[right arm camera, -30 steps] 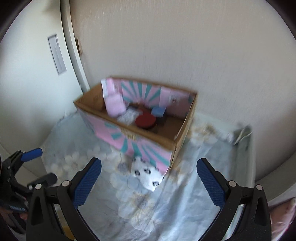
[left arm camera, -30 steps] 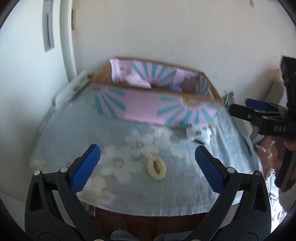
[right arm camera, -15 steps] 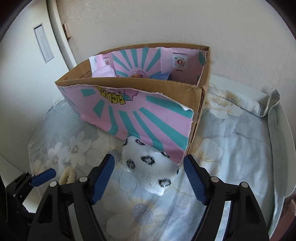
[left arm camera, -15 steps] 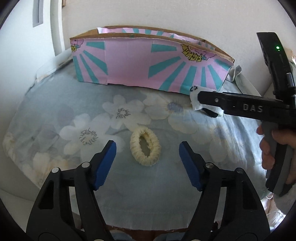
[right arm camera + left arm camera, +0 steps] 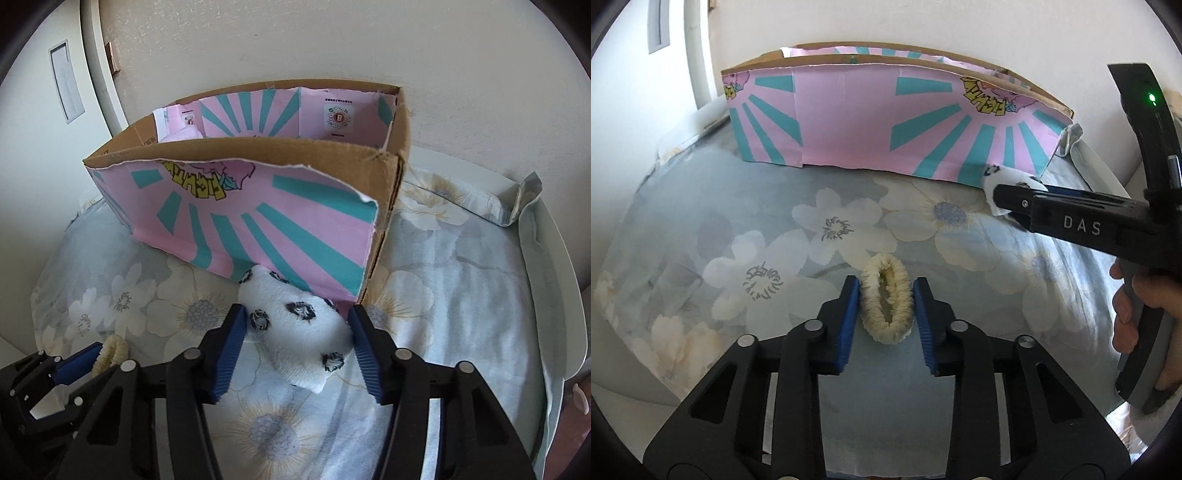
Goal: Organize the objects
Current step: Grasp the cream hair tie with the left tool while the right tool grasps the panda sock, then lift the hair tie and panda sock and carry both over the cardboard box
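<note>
A cream fuzzy hair scrunchie (image 5: 885,301) lies on the floral cloth; my left gripper (image 5: 885,291) has closed on it, both blue pads touching its sides. It also shows in the right wrist view (image 5: 110,353). A white sock with dark spots (image 5: 295,328) lies against the front of the pink and teal cardboard box (image 5: 258,206). My right gripper (image 5: 295,325) has its pads against both sides of the sock. In the left wrist view the sock (image 5: 1004,182) peeks out behind the right gripper's body (image 5: 1082,221).
The box (image 5: 886,118) stands at the back of the table near the wall, open at the top, with pink items inside (image 5: 181,129). The floral cloth (image 5: 757,229) covers the table; its edge drops off at the front. A white rim (image 5: 546,258) runs on the right.
Both grippers dropped down and forward to the table and closed: the left around the scrunchie, the right around the spotted sock.
</note>
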`<state>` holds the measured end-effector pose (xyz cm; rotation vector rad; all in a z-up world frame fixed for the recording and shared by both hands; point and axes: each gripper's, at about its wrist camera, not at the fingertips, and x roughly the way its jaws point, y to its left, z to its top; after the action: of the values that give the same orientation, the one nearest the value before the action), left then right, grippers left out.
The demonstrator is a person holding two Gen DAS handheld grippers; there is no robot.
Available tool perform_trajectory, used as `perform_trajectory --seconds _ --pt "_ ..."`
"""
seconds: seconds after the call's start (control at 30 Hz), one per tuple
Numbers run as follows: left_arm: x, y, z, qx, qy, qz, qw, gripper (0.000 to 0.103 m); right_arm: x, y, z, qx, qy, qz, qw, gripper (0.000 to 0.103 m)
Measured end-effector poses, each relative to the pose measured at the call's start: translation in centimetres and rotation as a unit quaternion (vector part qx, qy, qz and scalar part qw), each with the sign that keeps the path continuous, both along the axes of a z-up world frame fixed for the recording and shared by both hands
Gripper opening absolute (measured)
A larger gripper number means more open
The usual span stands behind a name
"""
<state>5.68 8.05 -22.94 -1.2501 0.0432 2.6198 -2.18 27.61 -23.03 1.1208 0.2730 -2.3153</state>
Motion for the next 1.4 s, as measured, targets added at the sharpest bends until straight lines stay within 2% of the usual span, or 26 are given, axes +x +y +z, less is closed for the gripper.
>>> perform_trajectory --seconds 0.2,0.5,0.67,0.87,1.07,1.17,1.4 --pt "-0.5 -0.7 0.3 0.009 -0.008 0.002 0.9999 0.022 0.5 0.2 0.5 -0.003 0.005 -0.003 1.0 0.042" --pt "-1.6 -2.3 3.2 0.025 -0.009 -0.012 0.9996 0.022 2.2 0.3 3.5 -0.02 0.006 -0.03 0.999 0.041" --pt "-2.7 -3.5 6.8 0.029 -0.001 -0.028 0.9992 0.022 3.6 -0.5 7.1 -0.019 0.017 -0.053 0.998 0.041" --pt "-4.7 -5.0 12.3 0.033 0.012 -0.059 0.9976 0.022 5.7 -1.8 12.7 -0.024 0.031 -0.108 0.993 0.041" --pt "-6.5 -6.3 16.5 0.018 0.018 -0.104 0.9943 0.022 7.6 -3.2 16.1 -0.028 0.043 -0.155 0.987 0.041" --pt "-7.1 -7.5 17.4 0.016 0.016 -0.115 0.9931 0.022 8.6 -4.1 16.8 -0.028 0.047 -0.172 0.983 0.041" --pt "-7.9 -10.3 17.3 0.03 0.016 -0.144 0.9889 0.022 10.2 -5.4 17.0 -0.036 0.052 -0.211 0.975 0.041"
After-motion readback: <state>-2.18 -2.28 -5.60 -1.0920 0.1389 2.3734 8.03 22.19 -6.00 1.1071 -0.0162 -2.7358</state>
